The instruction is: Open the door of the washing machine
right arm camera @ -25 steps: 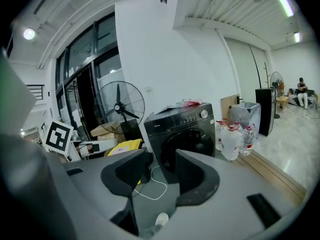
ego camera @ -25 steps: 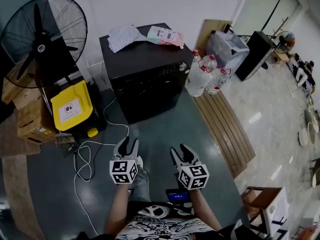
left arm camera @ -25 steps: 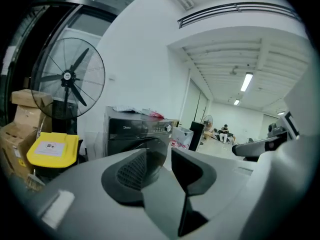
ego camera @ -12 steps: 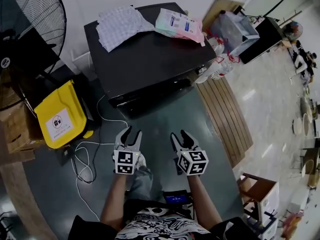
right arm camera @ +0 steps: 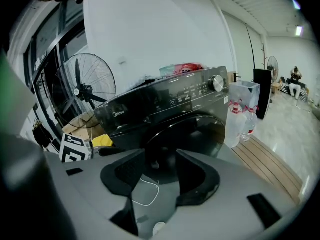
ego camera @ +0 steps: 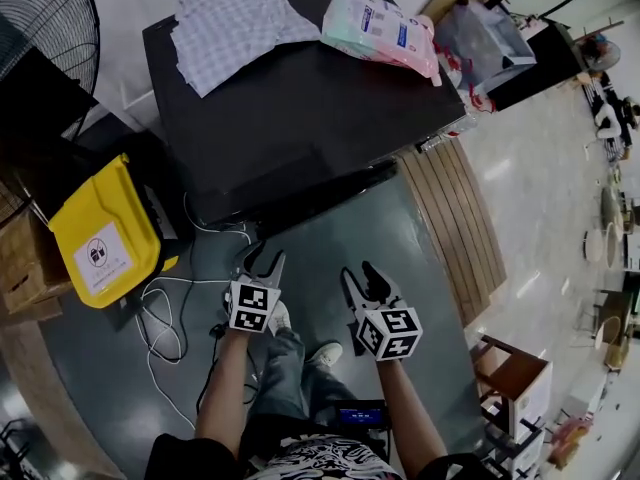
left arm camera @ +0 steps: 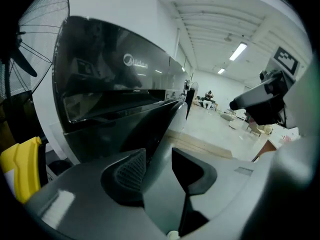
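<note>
The washer (ego camera: 300, 98) is being viewed from above, with its door (right arm camera: 192, 134) shut and facing both grippers. The reach is judged to be in hand; next, a jaw must be hooked at the door's edge. On the left gripper (ego camera: 263, 265) the jaws are opening, with nothing between them; the right gripper (ego camera: 360, 278) is being held wide and empty. The handle (dark on dark) is not being made out.

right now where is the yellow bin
In the head view the yellow bin stands on the floor at the picture's left, beside the black washing machine and just below the fan.
</note>
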{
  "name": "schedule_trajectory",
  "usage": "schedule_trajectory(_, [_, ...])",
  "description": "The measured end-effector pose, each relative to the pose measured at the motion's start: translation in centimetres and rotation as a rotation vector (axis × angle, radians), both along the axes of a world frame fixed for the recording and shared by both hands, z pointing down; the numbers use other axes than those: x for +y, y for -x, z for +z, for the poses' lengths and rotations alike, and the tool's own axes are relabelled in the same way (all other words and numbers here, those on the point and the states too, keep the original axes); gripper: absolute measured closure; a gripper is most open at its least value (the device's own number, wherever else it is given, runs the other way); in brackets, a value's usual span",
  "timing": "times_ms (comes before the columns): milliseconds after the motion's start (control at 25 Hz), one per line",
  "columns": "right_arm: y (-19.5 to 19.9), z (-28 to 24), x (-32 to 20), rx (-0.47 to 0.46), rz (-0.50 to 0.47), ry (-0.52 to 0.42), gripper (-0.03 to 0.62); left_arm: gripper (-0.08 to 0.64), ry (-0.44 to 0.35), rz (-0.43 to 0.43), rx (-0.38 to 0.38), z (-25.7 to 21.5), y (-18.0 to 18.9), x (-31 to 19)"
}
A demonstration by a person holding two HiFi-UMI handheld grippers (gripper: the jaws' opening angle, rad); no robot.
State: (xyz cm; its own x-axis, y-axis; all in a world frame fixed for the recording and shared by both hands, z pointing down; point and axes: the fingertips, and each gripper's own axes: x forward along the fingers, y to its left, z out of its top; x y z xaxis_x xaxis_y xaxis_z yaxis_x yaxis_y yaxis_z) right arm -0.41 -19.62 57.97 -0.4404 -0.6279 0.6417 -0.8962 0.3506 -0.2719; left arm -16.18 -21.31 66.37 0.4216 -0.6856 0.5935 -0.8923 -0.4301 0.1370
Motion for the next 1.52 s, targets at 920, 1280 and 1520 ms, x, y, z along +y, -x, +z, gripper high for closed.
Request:
schedule_trajectory(920, [-0.3,3.6,0.1,-0.082,0.042,0.072,0.417,0.428,0.034,0.058,-0.041,6.7,-1.8,-4.5])
schedule_trajectory(1280, [0.8,4.6,0.7,-0.057,0.045,0.11,0.422,0.439,0.082,0.076,-0.044,6.7,-2.9,-3.2])
schedule_trajectory(1520, [2.5,5.8,-0.3,0.01,0.047,0.137,0.4,0.439,0.133,0.093,0.053,6.9,-6.0,0.9])
